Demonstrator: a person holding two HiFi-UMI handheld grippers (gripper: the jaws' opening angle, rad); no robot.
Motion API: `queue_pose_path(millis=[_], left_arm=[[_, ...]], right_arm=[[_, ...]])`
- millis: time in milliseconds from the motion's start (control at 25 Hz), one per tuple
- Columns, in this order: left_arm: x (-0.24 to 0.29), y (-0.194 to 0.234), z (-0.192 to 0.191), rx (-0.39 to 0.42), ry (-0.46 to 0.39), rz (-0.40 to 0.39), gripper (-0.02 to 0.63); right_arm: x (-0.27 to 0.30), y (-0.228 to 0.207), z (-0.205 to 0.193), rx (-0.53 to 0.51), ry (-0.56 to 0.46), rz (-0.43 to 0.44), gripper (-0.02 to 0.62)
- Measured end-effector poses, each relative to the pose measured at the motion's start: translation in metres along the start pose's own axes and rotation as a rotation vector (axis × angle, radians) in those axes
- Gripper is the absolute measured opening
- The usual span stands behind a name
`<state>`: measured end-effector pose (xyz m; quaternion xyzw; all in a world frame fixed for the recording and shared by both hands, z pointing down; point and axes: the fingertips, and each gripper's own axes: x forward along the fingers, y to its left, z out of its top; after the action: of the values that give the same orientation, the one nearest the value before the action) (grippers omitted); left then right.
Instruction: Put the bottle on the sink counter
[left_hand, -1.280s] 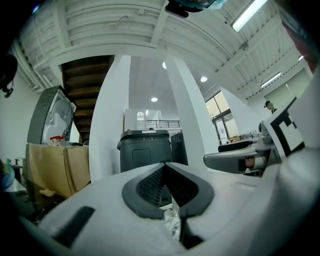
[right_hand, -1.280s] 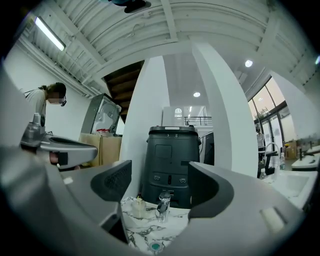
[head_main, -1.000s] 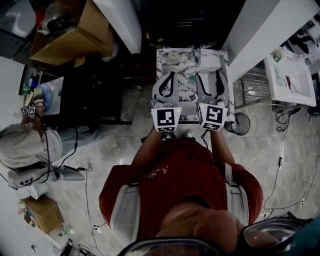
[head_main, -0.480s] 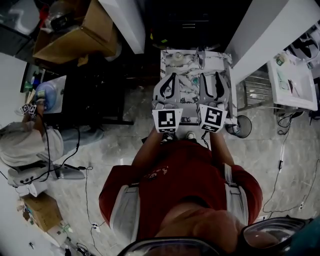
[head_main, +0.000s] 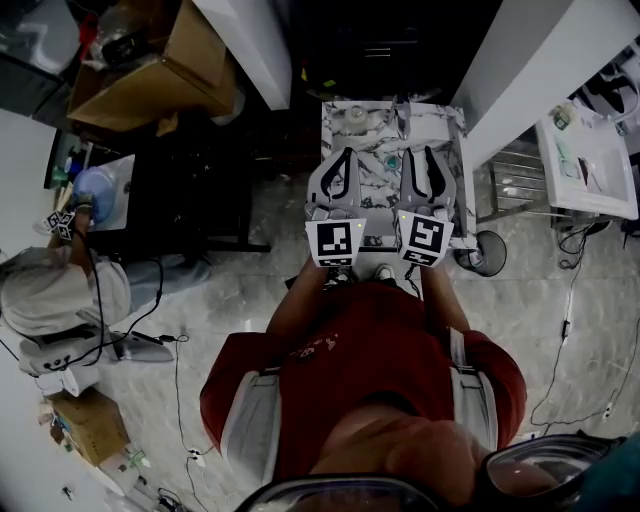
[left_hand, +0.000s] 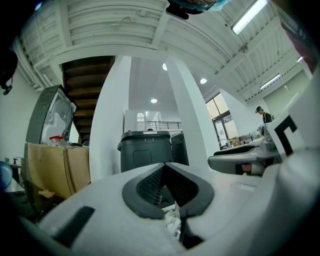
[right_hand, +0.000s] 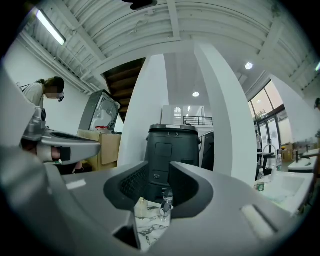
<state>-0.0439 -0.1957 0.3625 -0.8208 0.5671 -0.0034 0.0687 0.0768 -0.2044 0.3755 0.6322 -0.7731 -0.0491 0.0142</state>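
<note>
okay, right gripper (right_hand: 159, 171) has just been closing, narrow gap now and nothing pinched; the clear bottle (right_hand: 166, 202) stands upright on the marble tabletop (right_hand: 149, 227) just ahead (nearer this hand), left gripper (left_hand: 163, 167) closed, empty.

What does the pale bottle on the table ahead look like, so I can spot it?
Find the dark grey bin between the white pillars; the marble tabletop lies just in front of it. The pale bottle stands there, small and cream-coloured, left of the clear shiny item.
</note>
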Motion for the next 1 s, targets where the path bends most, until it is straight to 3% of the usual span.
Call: queue_pose_path(millis=[240,520,1000], left_arm=[[0.000,0.001,-0.003,0.006,0.009,0.007,0.003],[-0.001,0.001,-0.004,0.005,0.008,0.012,0.003],[0.001,0.000,-0.005,0.002,0.009,0.010,0.003]], right_arm=[[0.000,0.001,-0.002,0.002,0.008,0.004,0.098],[-0.001,0.006,-0.001,0.001,-0.014,0.025,0.014],[0.001,0.017,-0.002,-0.009,-0.011,0.092,0.003]])
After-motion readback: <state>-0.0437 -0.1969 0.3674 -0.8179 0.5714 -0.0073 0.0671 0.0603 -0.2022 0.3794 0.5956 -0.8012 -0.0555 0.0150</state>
